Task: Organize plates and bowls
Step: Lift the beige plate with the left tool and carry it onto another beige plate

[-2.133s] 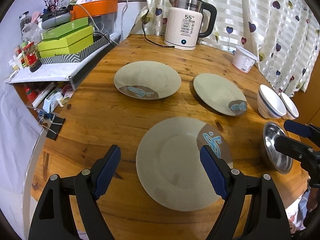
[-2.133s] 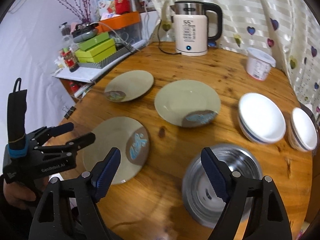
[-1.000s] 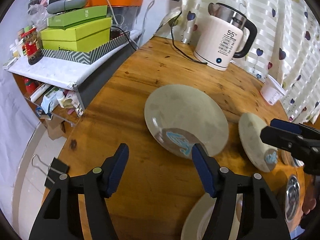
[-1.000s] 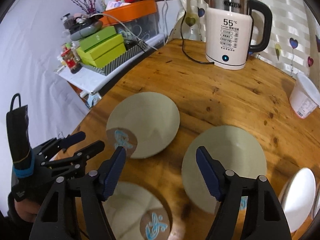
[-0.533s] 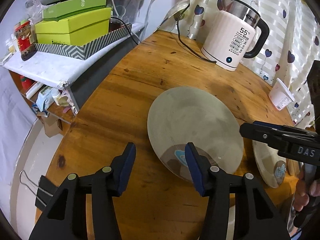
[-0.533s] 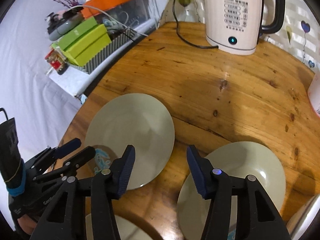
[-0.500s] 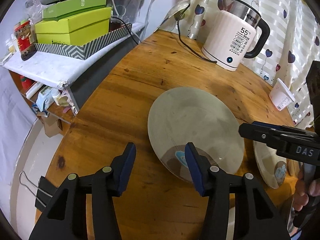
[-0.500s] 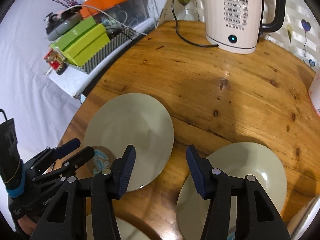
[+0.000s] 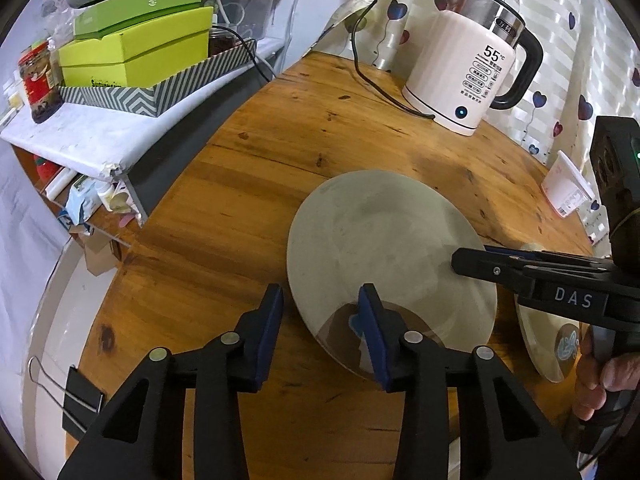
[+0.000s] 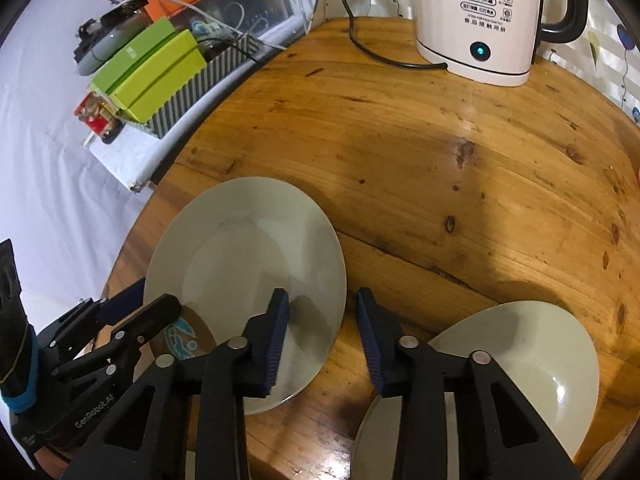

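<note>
Pale grey-green glazed plate (image 9: 384,248), lower centre of the left wrist view, lies flat on the wooden desk (image 9: 280,128).

Left gripper (image 9: 320,320): jaws part-open, holding nothing. They straddle the plate's near-left rim, one pad over bare wood, the other over the brown patch with the blue motif. No contact visible.

Right gripper (image 10: 322,334): jaws likewise part-open and empty. In the right wrist view they straddle the same plate's right rim (image 10: 240,264), left pad above the glaze, right pad above the desk. In the left wrist view this gripper enters from the right edge, its tip over the plate's right side.

Step in hand (judgement): two-sided pickup of this plate, first stage of stacking. Nothing lifted yet. Next move calls for each gripper to drop until one pad slides under the lip, then close. The rim lies low on the wood, so getting under it looks like the difficult part; a glazed edge may slip.

Count, near to far:
- Plates: two clearly seen. The second plate (image 10: 520,360) sits lower right of the right wrist view, partly behind the gripper body. A pale curved edge at the bottom of the frame may be a third; cannot tell.
- Bowls: none in view.
- White kettle (image 9: 472,76), one, upper right, far side of the desk.
- White tub (image 9: 566,192), one, right edge.
- Green boxes (image 9: 132,48), two, stacked on a side shelf, upper left.
</note>
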`<state>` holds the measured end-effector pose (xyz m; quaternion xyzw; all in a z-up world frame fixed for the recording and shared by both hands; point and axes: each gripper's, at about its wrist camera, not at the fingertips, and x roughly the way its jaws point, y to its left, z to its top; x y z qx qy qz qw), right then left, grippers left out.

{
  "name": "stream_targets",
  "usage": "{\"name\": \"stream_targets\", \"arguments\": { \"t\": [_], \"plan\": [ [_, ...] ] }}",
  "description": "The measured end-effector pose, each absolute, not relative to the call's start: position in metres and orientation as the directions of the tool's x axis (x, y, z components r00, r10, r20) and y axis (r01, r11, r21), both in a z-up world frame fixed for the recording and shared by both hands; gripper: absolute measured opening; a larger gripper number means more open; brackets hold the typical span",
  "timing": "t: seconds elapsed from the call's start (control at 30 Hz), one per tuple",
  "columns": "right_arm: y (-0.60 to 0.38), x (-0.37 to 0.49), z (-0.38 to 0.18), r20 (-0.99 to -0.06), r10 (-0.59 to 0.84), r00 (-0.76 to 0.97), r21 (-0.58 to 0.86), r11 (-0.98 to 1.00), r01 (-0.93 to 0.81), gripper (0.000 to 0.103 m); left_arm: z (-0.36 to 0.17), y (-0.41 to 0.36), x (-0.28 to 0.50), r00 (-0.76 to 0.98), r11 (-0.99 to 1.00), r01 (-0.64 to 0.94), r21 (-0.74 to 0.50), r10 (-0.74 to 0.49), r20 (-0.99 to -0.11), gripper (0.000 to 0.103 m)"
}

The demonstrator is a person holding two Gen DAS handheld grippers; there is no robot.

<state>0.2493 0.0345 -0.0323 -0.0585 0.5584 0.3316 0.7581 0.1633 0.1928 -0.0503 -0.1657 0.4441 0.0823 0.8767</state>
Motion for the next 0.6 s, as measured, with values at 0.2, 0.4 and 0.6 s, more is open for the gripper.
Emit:
{"name": "stream_targets", "arguments": {
  "t": [0.2, 0.4, 0.6],
  "plan": [
    [0.0362, 0.2508, -0.0324, -0.883, 0.442, 0.155, 0.285, 0.770, -0.571, 0.027, -0.0508, 0.1917, 0.1654, 0.595, 0.932, -0.287, -0.222, -0.009, -0.804, 0.037],
    [0.0363, 0.2509, -0.0322, -0.883, 0.441, 0.158, 0.287, 0.776, -0.562, 0.027, -0.0499, 0.1909, 0.1655, 0.595, 0.933, -0.286, -0.220, -0.007, -0.804, 0.037],
    [0.0358, 0.2480, -0.0276, -0.880, 0.448, 0.158, 0.295, 0.776, -0.557, 0.027, -0.0439, 0.1904, 0.1615, 0.602, 0.931, -0.288, -0.223, -0.005, -0.799, 0.037]
  ]
}}
